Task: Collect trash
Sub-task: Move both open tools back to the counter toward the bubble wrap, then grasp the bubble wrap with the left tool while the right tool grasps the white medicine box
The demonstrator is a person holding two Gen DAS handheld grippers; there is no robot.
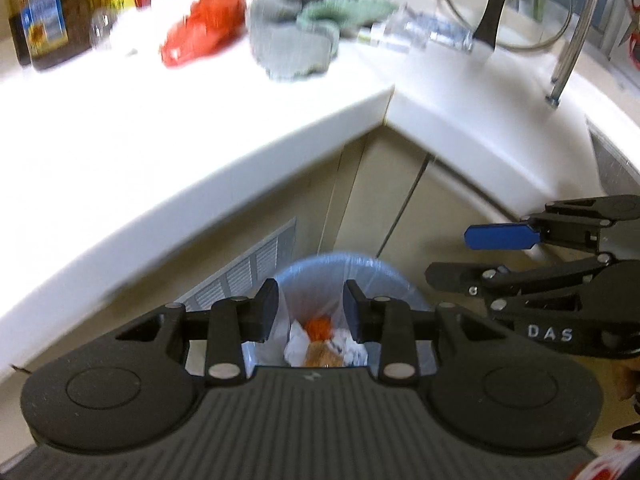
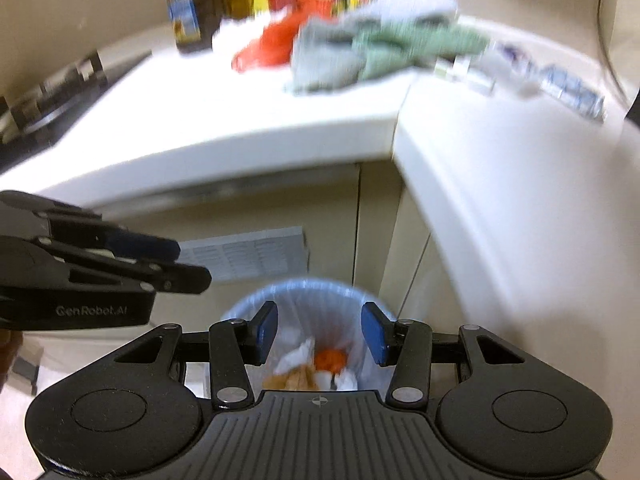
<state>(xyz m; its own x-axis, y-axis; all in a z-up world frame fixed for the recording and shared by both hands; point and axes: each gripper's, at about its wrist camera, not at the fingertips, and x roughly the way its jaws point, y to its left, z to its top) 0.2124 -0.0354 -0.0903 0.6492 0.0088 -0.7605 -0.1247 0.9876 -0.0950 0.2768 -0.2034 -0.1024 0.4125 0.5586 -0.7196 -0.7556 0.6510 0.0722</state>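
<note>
The white corner desk (image 2: 280, 120) carries a red plastic bag (image 2: 276, 40) at the far side, beside rags. Below, the lined bin (image 2: 308, 292) holds crumpled trash (image 2: 316, 364). Both the left hand-held gripper (image 1: 311, 312) and right hand-held gripper (image 2: 319, 334) stand partly open, empty. The drop looks done; next calls for reaching to the desk.

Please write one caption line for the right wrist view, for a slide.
Right claw, open and empty, above the lined trash bin holding crumpled paper, below the white counter.
</note>
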